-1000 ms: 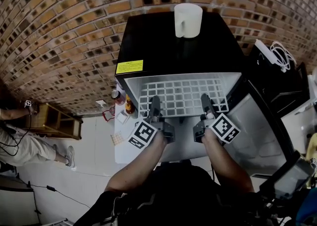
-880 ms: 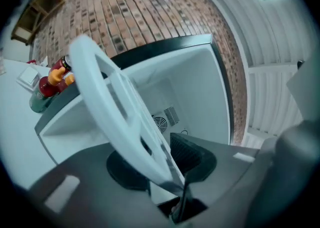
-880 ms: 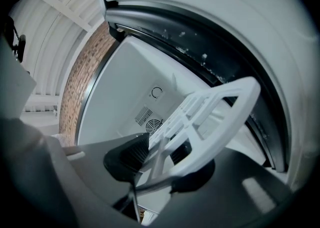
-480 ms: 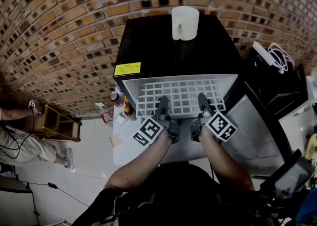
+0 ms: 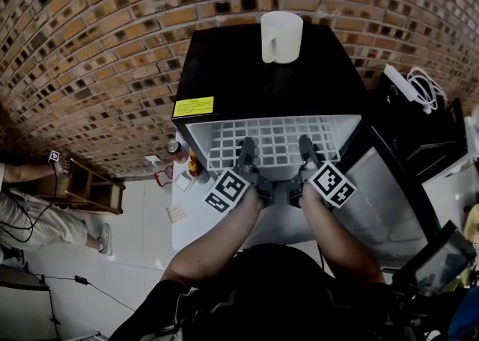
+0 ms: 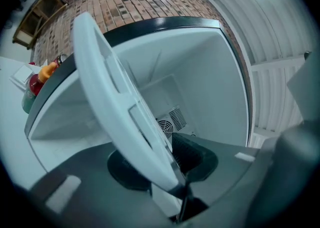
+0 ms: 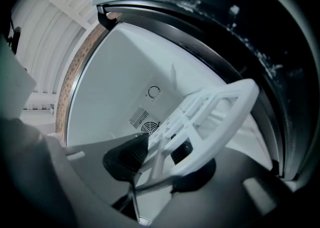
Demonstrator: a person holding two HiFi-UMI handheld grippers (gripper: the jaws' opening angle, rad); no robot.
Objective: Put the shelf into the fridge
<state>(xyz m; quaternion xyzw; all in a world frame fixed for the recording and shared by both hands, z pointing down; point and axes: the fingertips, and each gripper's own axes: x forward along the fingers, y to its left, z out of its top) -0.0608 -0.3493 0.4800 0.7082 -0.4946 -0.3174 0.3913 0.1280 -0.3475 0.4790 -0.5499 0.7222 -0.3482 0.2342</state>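
1. The shelf lay level inside the open fridge. Most of its white grid was past the opening — only the front rim reached out toward you.
2. Your left gripper and right gripper sat side by side at that rim, a little apart. Both sets of jaws had just been opening and stood wide. The rim ran between them in each gripper view, but the pads looked to have let go of it.
3. By its look, the shelf was light moulded plastic — stiff enough to lie flat. Its thin bars could probably crack under a hard squeeze or twist, and the smooth rim seemed likely to slip.
4. The thicker front rim was the sound place to take it, with one gripper toward each side so that it would not tip.
5. A yellow sticker at the fridge's top front edge carried print too small to read. The white jug on top showed no writing, and no brand could be made out.
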